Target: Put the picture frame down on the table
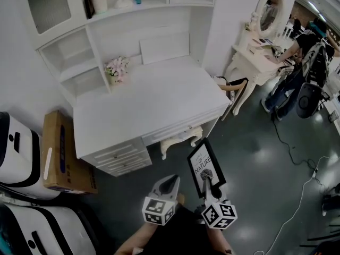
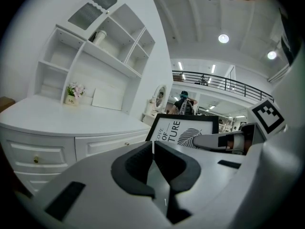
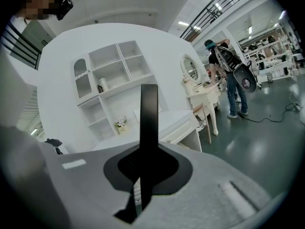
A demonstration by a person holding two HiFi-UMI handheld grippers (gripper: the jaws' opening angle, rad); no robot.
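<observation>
A black picture frame (image 1: 205,165) with a white print stands upright in the air over the dark floor, in front of the white desk (image 1: 149,105). My right gripper (image 1: 211,186) is shut on its lower edge. In the right gripper view the frame (image 3: 148,118) shows edge-on as a black bar clamped between the dark pads (image 3: 164,168). My left gripper (image 1: 171,183) hangs just left of the frame, shut and holding nothing. In the left gripper view its pads (image 2: 138,163) meet, and the frame (image 2: 183,130) stands beyond them to the right.
On the desk stand a small flower pot (image 1: 117,68) and a white panel (image 1: 164,47) leaning on the hutch. A stool (image 1: 180,138) is tucked under the desk. A cardboard box (image 1: 61,153) lies at the left. A dressing table (image 1: 255,57), a person (image 1: 297,62) and a floor cable (image 1: 297,195) are at the right.
</observation>
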